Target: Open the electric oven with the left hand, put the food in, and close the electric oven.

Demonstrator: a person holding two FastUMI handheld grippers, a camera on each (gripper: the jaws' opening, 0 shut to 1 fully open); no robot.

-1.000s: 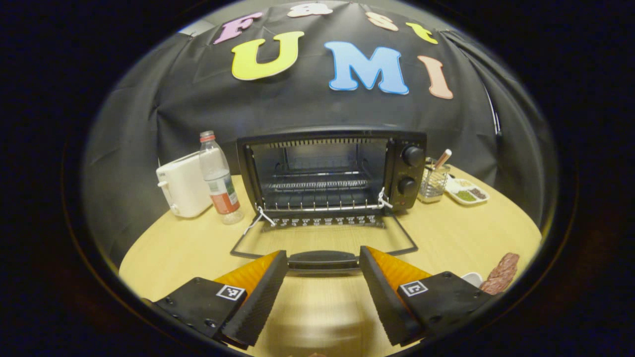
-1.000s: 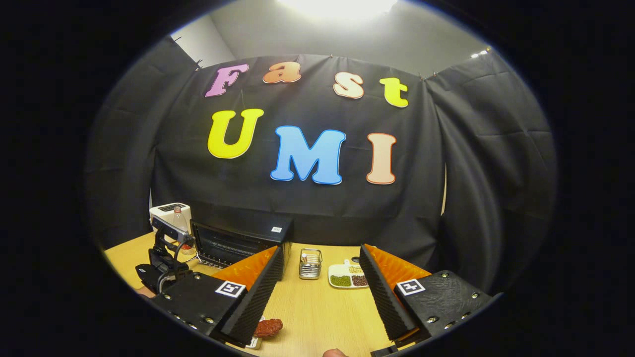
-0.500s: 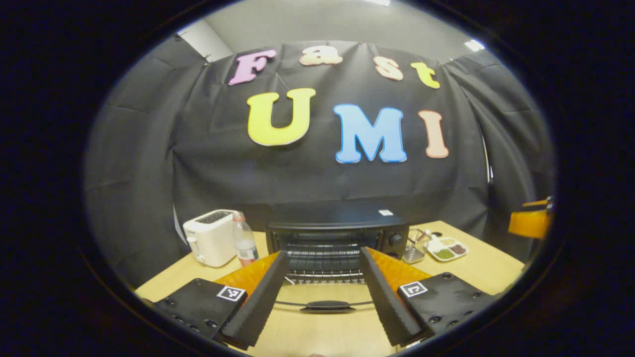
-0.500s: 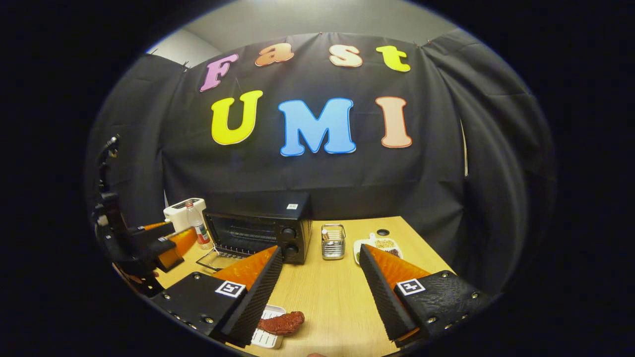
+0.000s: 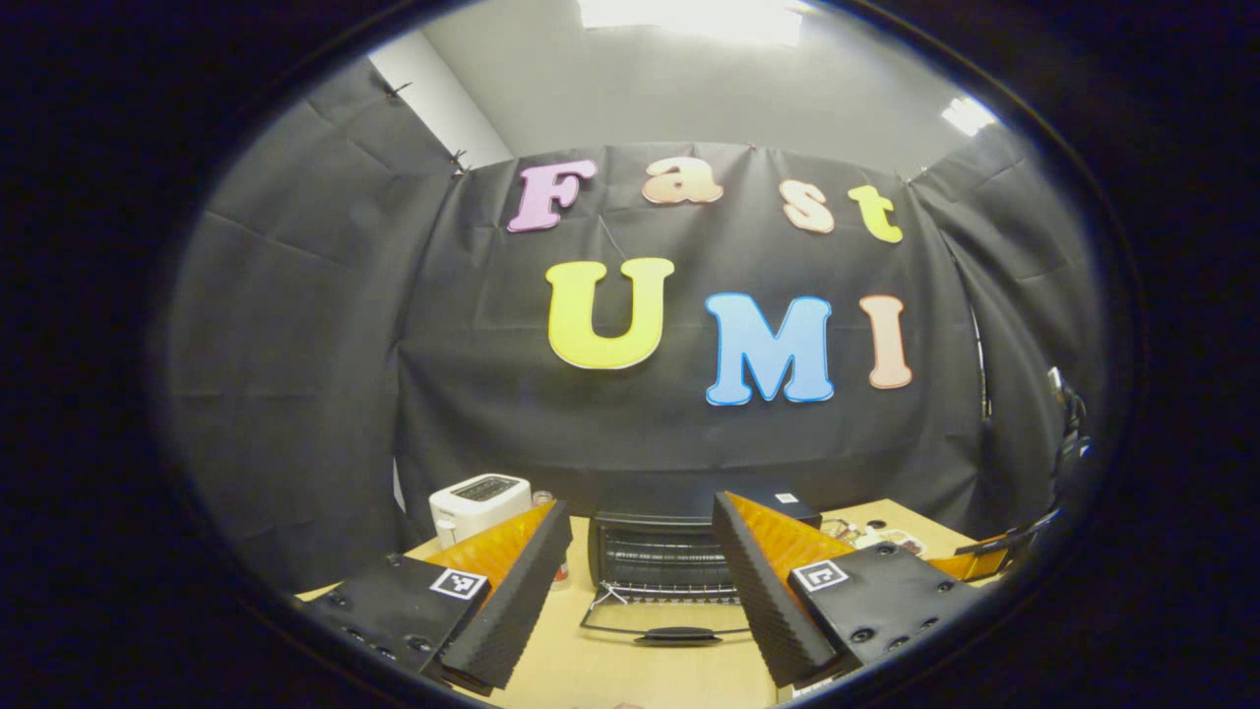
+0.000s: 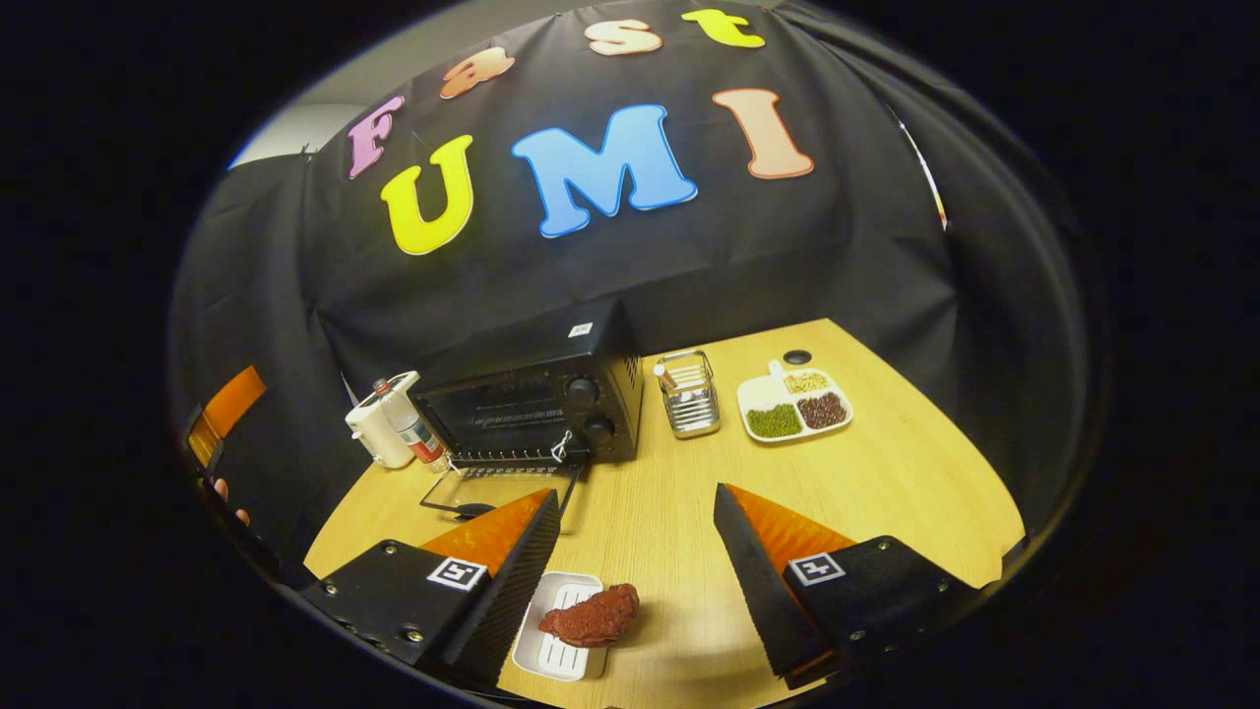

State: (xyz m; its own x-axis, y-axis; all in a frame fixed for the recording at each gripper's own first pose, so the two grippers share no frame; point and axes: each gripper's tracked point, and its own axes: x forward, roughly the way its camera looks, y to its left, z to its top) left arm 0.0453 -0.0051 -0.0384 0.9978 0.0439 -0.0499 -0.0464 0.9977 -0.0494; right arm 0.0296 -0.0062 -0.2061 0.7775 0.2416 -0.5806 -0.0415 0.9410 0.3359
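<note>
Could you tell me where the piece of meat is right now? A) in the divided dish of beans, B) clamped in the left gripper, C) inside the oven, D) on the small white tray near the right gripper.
D: the meat lies on the white tray in front of the open right gripper, while the oven stands open.

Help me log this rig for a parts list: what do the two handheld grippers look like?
The left gripper and the right gripper look alike. Each has two wedge-shaped jaws with ribbed inner faces, and each jaw is fixed to a black block with visible screw heads. Every block carries a small square black-and-white marker on top.
</note>
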